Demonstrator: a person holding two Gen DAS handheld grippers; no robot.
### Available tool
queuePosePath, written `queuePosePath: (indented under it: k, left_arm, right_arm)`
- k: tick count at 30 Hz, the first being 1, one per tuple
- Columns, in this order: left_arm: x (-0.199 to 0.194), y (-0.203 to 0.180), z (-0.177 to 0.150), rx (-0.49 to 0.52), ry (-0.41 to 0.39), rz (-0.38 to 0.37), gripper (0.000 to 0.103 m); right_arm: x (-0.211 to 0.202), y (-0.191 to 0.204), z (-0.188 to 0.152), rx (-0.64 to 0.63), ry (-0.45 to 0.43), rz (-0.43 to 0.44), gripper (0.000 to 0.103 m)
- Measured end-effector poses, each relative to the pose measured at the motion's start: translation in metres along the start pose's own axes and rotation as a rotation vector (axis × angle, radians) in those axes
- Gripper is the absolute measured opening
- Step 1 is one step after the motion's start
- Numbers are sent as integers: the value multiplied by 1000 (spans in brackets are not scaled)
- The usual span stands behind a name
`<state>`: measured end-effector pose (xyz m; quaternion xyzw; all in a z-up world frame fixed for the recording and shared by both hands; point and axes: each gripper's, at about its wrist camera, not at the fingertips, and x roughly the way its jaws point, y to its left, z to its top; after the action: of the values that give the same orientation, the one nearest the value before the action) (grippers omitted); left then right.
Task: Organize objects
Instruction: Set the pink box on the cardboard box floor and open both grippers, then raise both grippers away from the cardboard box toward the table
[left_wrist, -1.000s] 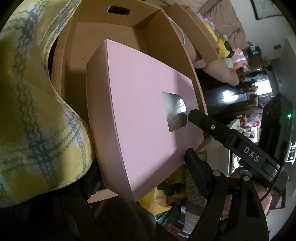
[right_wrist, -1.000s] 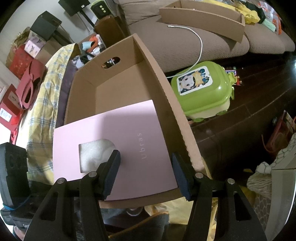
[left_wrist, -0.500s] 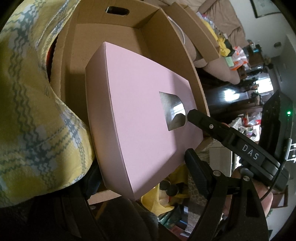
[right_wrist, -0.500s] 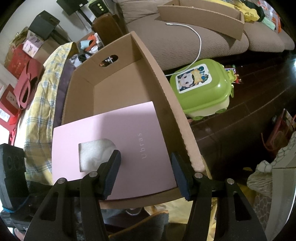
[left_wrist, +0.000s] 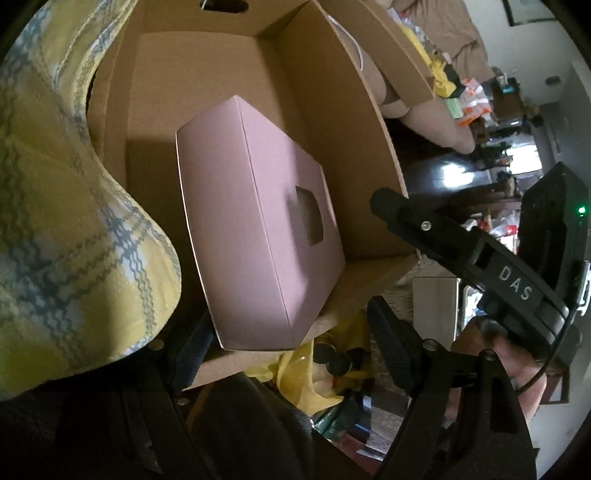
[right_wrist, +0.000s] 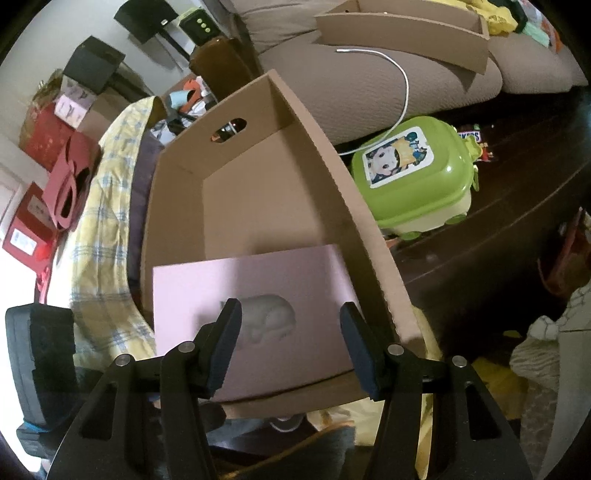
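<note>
Both tongs being held apart, left tongs (left_wrist: 288, 354) and right tongs (right_wrist: 291, 347) gripping nothing, pink box (right_wrist: 255, 295) lying tilted in cardboard box (right_wrist: 332, 177).

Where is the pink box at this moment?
In both wrist views the pink box lies inside the cardboard box, at its near end. A yellow checked cloth hangs on its left.

Showing matte black on both tools: right gripper (right_wrist: 291, 332) wearing ribbed dark-blue pads on angular fingers (right_wrist: 354, 343), silver screws dotting the slotted arms. Carrying white "DAS" lettering, a glowing green light and a thin black cable. Left gripper (left_wrist: 288, 354) matching, ribbed pads, silver screws.
</note>
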<state>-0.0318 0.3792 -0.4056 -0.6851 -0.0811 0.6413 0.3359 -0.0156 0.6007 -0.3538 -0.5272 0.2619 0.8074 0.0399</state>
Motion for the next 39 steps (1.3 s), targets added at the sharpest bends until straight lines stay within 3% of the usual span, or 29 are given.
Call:
queuePosePath:
  k: [5, 19, 27, 39]
  left_arm:
    - [-8, 3, -3, -3, -20, -13, 79]
    - [-45, -32, -25, 185, -121, 141, 79]
    - [-67, -42, -22, 197, -157, 160, 79]
    - [-118, -43, -18, 220, -261, 179, 79]
  right_arm:
    - [-1, 1, 0, -2, -7, 2, 57]
    - [-4, -1, 2, 1, -12, 4, 57]
    - [-9, 3, 3, -7, -21, -1, 57]
    - [-44, 38, 6, -88, -112, -27, 58]
